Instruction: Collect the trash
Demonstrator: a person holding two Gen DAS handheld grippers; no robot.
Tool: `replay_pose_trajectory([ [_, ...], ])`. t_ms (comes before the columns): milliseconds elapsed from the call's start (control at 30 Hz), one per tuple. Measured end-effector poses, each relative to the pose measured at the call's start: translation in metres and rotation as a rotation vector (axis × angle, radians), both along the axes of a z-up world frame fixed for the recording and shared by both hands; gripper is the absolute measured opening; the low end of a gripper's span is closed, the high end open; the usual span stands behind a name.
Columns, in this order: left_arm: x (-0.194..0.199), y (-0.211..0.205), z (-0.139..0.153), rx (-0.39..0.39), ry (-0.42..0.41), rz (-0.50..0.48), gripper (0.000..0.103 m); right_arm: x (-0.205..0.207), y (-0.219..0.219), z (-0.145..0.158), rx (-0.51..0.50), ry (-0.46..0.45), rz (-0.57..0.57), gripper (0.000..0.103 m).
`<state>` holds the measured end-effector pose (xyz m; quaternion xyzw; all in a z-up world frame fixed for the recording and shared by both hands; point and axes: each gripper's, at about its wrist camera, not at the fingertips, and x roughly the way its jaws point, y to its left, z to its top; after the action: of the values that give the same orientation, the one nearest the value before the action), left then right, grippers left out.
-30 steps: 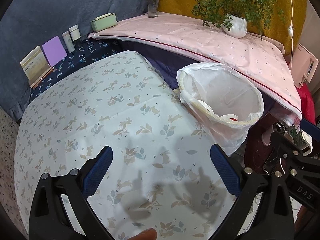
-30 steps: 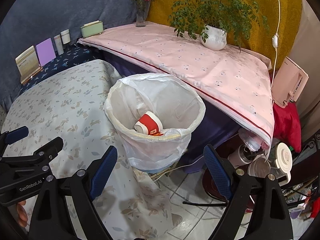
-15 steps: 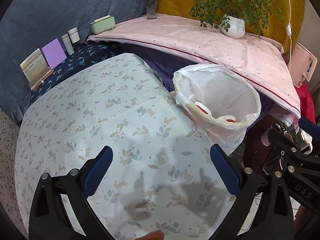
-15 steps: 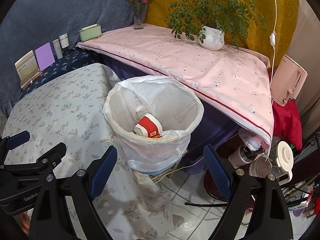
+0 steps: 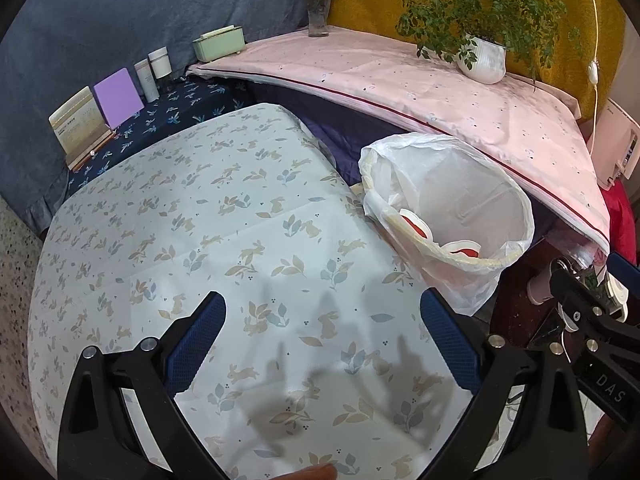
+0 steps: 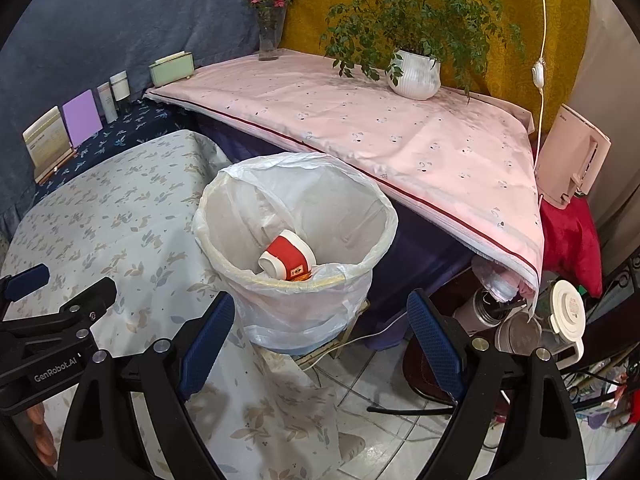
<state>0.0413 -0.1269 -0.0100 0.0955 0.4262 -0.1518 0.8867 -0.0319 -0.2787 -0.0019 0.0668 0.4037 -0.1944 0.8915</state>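
Trash, in the shape of a red-and-white paper cup (image 6: pixel 289 261), lies on its side inside a round waste bin lined with a thin white plastic bag (image 6: pixel 294 248), which stands just off the edge of a table draped in a pale cloth printed with rabbits and leaves (image 5: pixel 208 216). From the left wrist view, two red-and-white pieces show just above the bin's near rim. The right gripper (image 6: pixel 318 338) hangs above and in front of the bin, its blue-padded jaws spread wide with nothing between them. The left gripper (image 5: pixel 322 344) hovers over the bare middle of the printed cloth, jaws likewise wide apart and holding nothing, its shadow falling on the fabric below. Behind the bin, a higher surface covered in pink cloth with a dark red stripe (image 6: pixel 360 128) carries a leafy green plant in a ribbed white pot (image 6: pixel 416 74), a glass vase of small red flowers (image 6: pixel 269 38) and a pale green rectangular box (image 6: pixel 172 68). On a dark blue patterned cloth at far left stand a purple card (image 5: pixel 118 97) and a cream booklet (image 5: pixel 76 124). A fingertip edges in at the bottom of the left wrist view.
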Motion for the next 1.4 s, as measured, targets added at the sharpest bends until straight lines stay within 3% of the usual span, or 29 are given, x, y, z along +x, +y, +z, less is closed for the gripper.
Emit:
replay_pose_trajectory([
  [1400,0.005,-0.007,-0.005,0.013,0.002,-0.013,0.093,0.007,-0.004,-0.014,0.025,0.006,-0.008,0.084],
])
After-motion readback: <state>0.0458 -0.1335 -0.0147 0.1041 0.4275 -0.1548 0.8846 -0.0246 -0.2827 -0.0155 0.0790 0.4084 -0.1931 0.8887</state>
